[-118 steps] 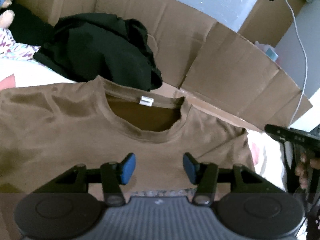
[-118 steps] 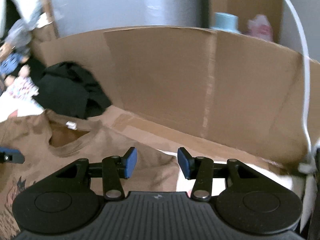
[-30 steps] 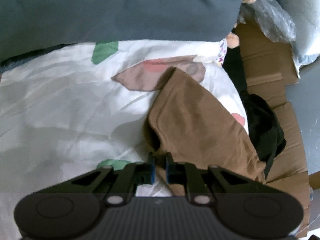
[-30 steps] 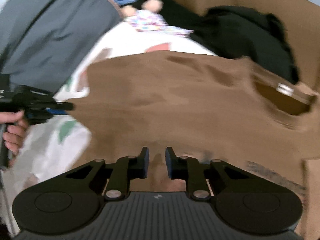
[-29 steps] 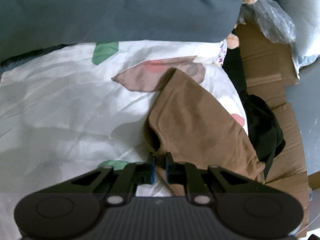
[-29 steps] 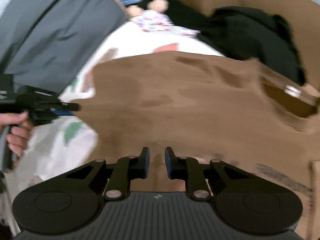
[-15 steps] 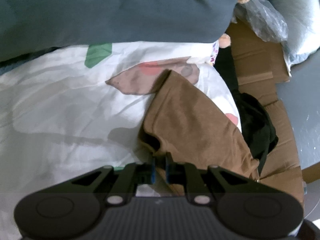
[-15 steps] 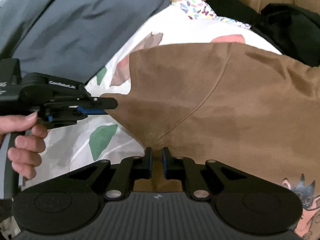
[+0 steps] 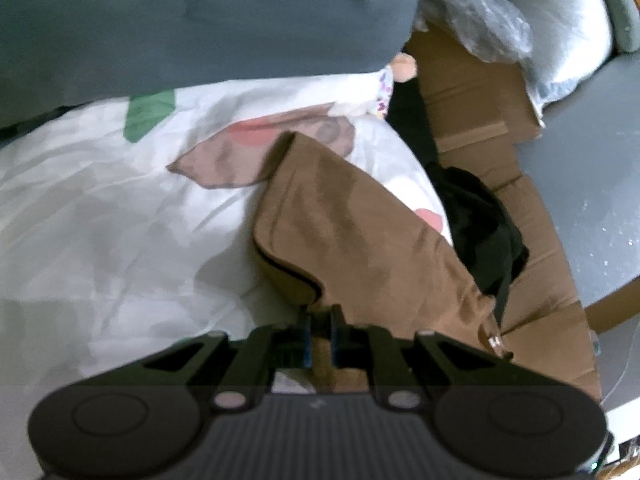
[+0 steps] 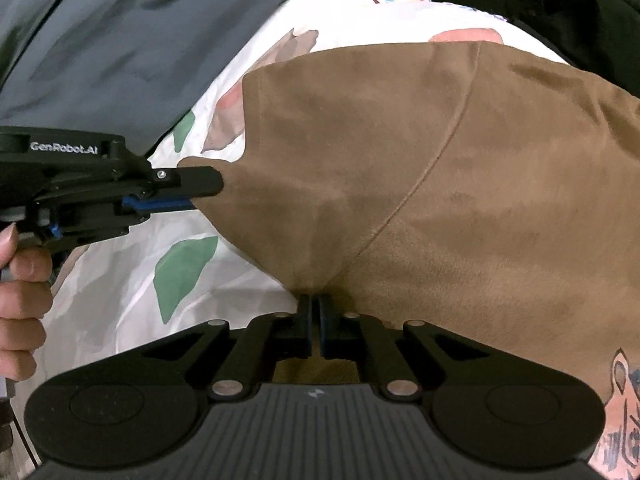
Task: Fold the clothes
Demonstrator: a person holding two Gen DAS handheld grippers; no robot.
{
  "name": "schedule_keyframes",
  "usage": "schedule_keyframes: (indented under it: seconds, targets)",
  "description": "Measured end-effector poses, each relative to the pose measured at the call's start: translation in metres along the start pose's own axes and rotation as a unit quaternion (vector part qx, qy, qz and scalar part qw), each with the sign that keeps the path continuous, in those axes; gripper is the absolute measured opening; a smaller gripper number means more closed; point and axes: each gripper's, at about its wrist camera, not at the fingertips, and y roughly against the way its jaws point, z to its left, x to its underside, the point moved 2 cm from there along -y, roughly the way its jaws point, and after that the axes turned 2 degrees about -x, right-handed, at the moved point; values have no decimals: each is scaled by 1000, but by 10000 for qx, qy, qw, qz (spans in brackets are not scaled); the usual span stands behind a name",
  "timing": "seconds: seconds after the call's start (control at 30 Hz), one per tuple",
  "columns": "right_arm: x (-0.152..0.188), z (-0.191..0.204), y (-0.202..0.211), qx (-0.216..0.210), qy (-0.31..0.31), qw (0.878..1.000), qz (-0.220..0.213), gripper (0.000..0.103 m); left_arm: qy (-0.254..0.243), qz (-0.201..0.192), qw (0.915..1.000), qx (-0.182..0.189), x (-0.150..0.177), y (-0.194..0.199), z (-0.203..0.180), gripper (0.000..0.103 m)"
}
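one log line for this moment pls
task: fold clothes | left gripper: shut on brown t-shirt | right gripper: shut on brown t-shirt | shirt lifted over bedsheet

Each camera looks forward and down along its own fingers, close over the bed. The left wrist view faces across the brown shirt (image 9: 352, 240) toward the cardboard (image 9: 472, 92); the right wrist view faces the left gripper (image 10: 192, 194). Both share the shirt and patterned sheet (image 9: 100, 220)

soft, even indoor light; the white sheet (image 9: 100, 216) looks bright, soft shadows lie beneath folds, fisheye bends edges, slight blur throughout.
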Motion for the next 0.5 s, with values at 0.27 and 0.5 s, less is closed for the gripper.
schedule_keyframes:
  seconds: [0.27,0.5]
  targets:
    - [3,0,-5,2,103,9999,-55,3,-308,167,9985,422,12,1,-29,8]
    - [-1,-4,-2,-111,127,9999,18,6,-525,364,9970,431,23,-2,-45,8]
